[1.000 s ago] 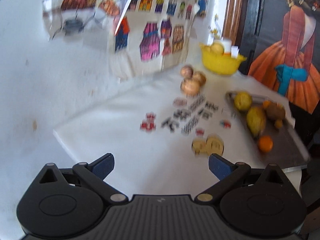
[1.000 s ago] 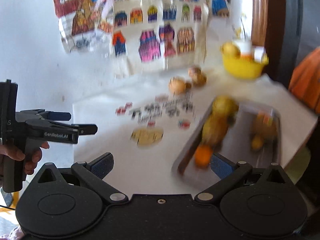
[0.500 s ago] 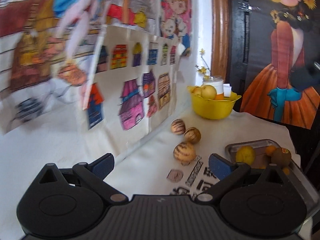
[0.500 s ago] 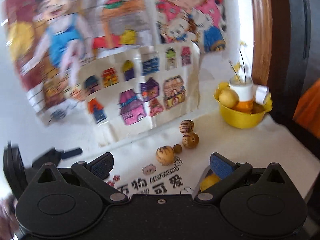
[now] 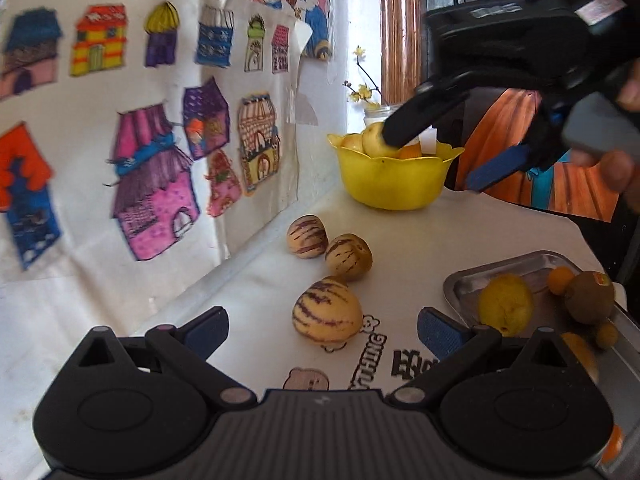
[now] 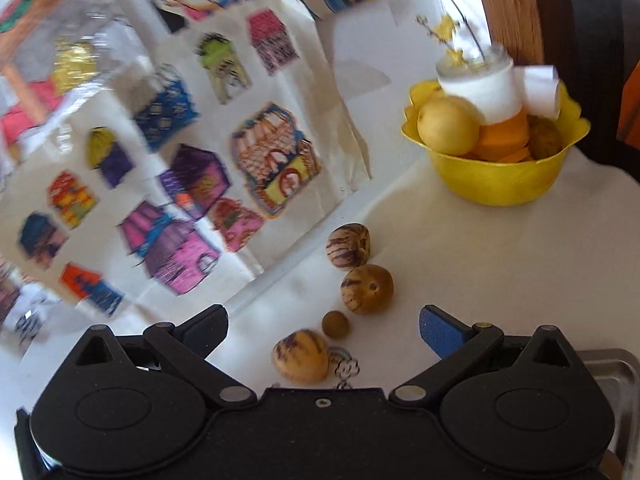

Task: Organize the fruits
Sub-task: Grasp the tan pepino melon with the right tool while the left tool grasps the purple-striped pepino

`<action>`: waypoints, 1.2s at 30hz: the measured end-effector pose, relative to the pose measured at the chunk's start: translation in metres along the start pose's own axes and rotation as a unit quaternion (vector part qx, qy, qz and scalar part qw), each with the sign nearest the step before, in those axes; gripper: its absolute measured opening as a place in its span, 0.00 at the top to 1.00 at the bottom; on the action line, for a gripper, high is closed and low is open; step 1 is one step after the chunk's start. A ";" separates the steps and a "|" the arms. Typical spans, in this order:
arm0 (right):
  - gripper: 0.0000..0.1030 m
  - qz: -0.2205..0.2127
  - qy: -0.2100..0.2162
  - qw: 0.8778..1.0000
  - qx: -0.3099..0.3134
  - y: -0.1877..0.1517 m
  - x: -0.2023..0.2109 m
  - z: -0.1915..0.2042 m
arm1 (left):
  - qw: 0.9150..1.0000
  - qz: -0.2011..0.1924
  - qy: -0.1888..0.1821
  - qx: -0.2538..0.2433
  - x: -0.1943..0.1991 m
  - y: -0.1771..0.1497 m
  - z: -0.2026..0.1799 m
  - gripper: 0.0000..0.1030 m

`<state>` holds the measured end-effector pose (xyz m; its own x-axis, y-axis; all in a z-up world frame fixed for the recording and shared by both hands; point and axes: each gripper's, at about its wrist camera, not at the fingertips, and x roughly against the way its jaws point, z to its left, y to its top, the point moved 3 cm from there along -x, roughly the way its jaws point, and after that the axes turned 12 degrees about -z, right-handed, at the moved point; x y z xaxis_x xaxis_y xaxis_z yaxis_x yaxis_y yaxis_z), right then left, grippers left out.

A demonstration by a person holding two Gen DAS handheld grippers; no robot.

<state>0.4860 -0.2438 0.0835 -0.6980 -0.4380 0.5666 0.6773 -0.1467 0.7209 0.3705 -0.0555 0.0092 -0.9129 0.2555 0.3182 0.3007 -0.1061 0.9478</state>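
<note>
White counter point(image 5: 460, 232) against a drawing-covered wall: three striped fruits point(image 5: 326, 312) at 12 o'clock, yellow bowl point(image 5: 394, 178) further back, both tools point(image 5: 322, 326) point(image 6: 324, 330) spread apart, empty.

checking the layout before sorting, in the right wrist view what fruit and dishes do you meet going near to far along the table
nearest striped melon → small round brown fruit → second striped melon → third striped melon → yellow bowl holding fruit

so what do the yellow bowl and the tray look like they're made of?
Yellow bowl: probably plastic, with uniform opaque colour, a soft sheen and a thin scalloped rim. Tray: looks like metal, likely stainless or aluminium, given its grey brushed surface and the bright reflective rolled edge.
</note>
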 end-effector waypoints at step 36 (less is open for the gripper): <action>0.45 0.069 -0.044 0.996 -0.034 -0.020 -0.126 -0.034 | 0.995 0.050 -0.019 0.081 -0.081 -0.020 0.015 0.43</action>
<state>0.5681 -0.2158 -0.0161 -0.6126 -0.3796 0.6933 0.7804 -0.1512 0.6067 0.4429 -0.0593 -0.0353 -0.8665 0.2875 0.4081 0.4324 0.0234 0.9014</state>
